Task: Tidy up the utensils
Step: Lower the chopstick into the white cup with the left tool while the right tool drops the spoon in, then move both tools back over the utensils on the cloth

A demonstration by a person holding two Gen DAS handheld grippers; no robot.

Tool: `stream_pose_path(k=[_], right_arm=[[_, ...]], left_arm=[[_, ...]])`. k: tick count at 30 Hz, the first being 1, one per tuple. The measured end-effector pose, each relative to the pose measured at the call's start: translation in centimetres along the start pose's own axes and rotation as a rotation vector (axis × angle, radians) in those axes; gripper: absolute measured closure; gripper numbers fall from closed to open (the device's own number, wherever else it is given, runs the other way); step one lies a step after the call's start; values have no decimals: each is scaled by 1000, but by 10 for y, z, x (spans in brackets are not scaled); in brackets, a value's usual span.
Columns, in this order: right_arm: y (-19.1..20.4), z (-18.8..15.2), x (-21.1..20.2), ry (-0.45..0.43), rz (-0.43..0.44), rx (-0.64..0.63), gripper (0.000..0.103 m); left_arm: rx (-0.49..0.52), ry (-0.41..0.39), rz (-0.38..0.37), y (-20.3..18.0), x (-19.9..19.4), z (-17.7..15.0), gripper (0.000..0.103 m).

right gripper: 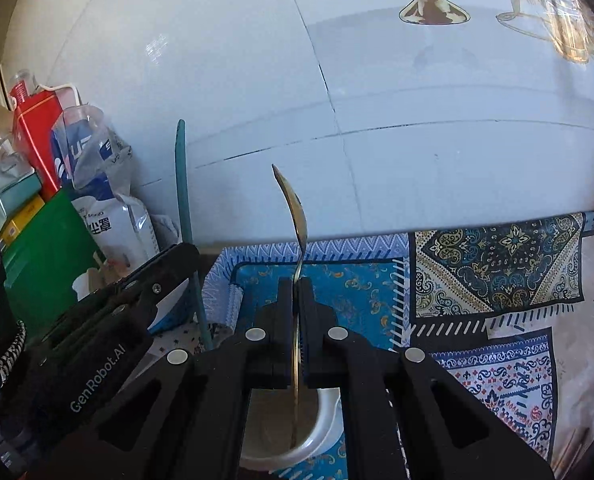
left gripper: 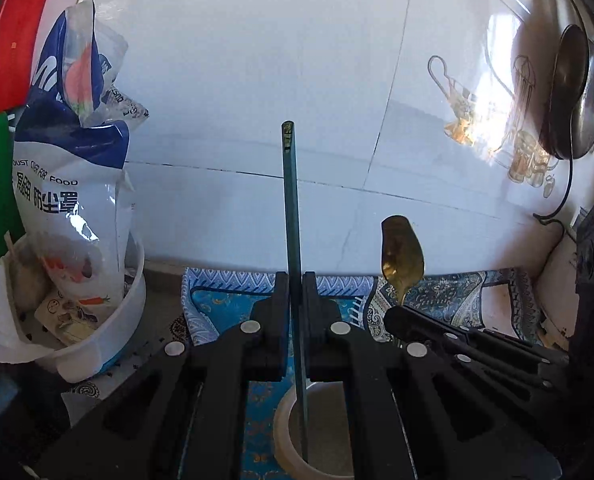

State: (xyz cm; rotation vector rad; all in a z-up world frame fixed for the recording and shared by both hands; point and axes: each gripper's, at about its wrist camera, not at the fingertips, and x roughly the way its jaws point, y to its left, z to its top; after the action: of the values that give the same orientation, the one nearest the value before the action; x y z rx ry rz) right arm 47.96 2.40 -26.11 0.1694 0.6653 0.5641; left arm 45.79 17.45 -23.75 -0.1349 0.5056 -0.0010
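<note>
My left gripper [left gripper: 295,280] is shut on a dark green chopstick [left gripper: 291,200], held upright with its lower end inside a white cup [left gripper: 287,436] below. My right gripper [right gripper: 295,286] is shut on a gold spoon [right gripper: 295,208], bowl end up, its handle reaching down into the same white cup [right gripper: 329,420]. In the left wrist view the spoon [left gripper: 401,254] and the right gripper [left gripper: 393,314] stand just right of my left gripper. In the right wrist view the chopstick [right gripper: 183,200] and the left gripper [right gripper: 185,254] stand to the left.
A patterned blue cloth [right gripper: 357,280] covers the counter against a white tiled wall [left gripper: 257,60]. At the left are a white tub [left gripper: 109,340] with a food-cover bag [left gripper: 73,200], a green board [right gripper: 45,264] and boxes. Pans [left gripper: 573,92] hang at the right.
</note>
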Motion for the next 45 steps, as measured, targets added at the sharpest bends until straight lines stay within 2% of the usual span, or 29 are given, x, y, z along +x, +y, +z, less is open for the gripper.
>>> stream_pose_path(k=[3, 9, 17, 23, 29, 33, 37, 40, 45], right_arm=[[1, -5, 0, 18, -8, -25, 100], [-3, -15, -4, 68, -14, -25, 100], [-3, -27, -3, 179, -29, -40, 98], [3, -21, -18, 187, -20, -58, 98], [10, -16, -42, 175, -27, -95, 95], [9, -17, -65, 147, -31, -99, 81], [7, -19, -95, 106, -52, -119, 74], [2, -19, -118, 78, -66, -124, 68], [-12, -21, -155, 46, -108, -123, 67]], left_arm=[[-5, 22, -7, 2, -2, -2, 99], [3, -10, -13, -2, -12, 11, 99], [35, 90, -17, -5, -17, -7, 99], [29, 155, -16, -5, -28, -14, 99], [35, 178, -3, -8, -50, -10, 99], [58, 188, -3, -17, -68, -8, 79], [72, 181, -6, -30, -90, -6, 61], [87, 171, -10, -44, -104, -4, 54], [124, 160, -23, -74, -123, -3, 49]])
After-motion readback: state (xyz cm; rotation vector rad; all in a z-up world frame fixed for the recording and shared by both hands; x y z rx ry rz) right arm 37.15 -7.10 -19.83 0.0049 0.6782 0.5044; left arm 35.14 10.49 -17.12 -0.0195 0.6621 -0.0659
